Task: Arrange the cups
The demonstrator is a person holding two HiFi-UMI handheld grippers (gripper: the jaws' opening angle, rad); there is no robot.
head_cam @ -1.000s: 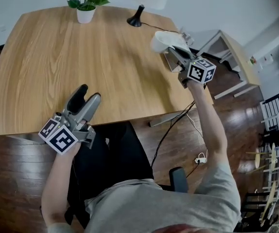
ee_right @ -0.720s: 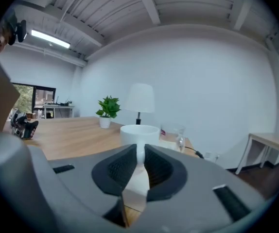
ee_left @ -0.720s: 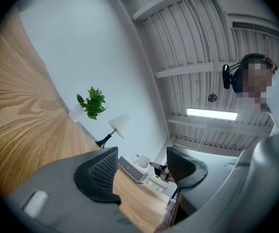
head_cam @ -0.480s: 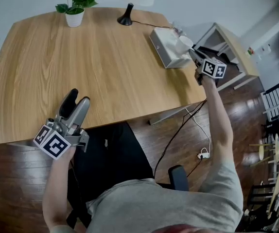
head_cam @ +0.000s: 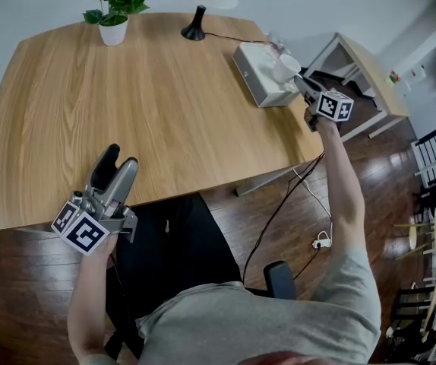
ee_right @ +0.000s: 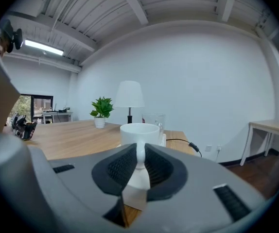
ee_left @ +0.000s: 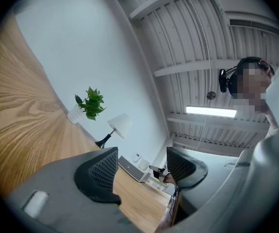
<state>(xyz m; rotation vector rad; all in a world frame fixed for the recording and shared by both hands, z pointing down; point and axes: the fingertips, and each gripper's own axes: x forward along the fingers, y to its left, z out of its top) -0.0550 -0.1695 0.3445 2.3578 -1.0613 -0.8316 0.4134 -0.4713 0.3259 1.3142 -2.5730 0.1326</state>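
Right gripper is clamping the white cup by its handle, cup upright over the white tray at the table's far right. Can't tell if the base is touching down. I'd be lowering it straight and level, clear of the glass just behind, releasing only once seated. Left gripper is idling near left, jaws apart, empty.

Light wooden table. At far left, green plant in white pot; right of it, black lamp base; at far right, white rectangular tray.
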